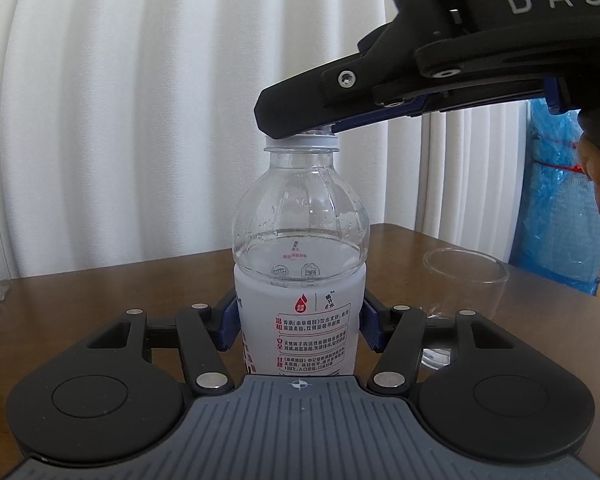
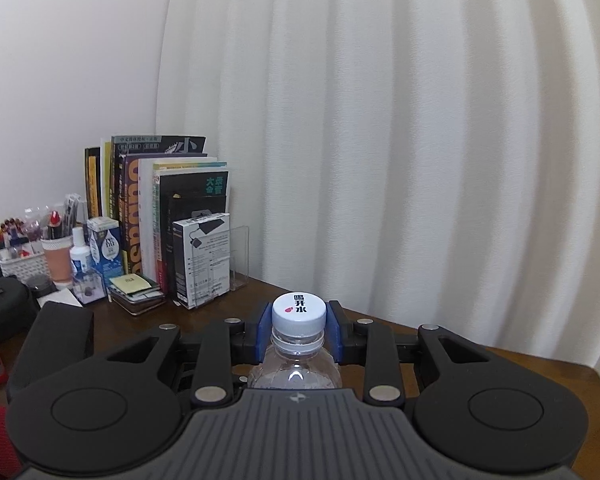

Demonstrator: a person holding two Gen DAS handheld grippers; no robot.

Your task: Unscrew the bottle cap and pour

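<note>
Fingers (image 2: 334, 336) of the right gripper (image 2: 299, 330), blue-padded, sit closed on either side of the white ribbed screw cap (image 2: 299, 312) at the lower centre of the right wrist view, pads pressed to its skirt. In the left wrist view the right gripper reaches in from the upper right and covers the cap from above. Below it the clear plastic water bottle with the white printed label (image 1: 300, 264) stands upright on the brown wooden bench (image 1: 100, 300), its long axis vertical and running straight up into the right grip. The left gripper (image 1: 300, 326) clamps the labelled body at lower centre, blue pads tight on both flanks. So the cap's turning axis lies along the bottle's upright line, and the right hand is the one placed to twist while the left braces. A clear glass tumbler (image 1: 464, 280) waits at the right, apart from the bottle.
</note>
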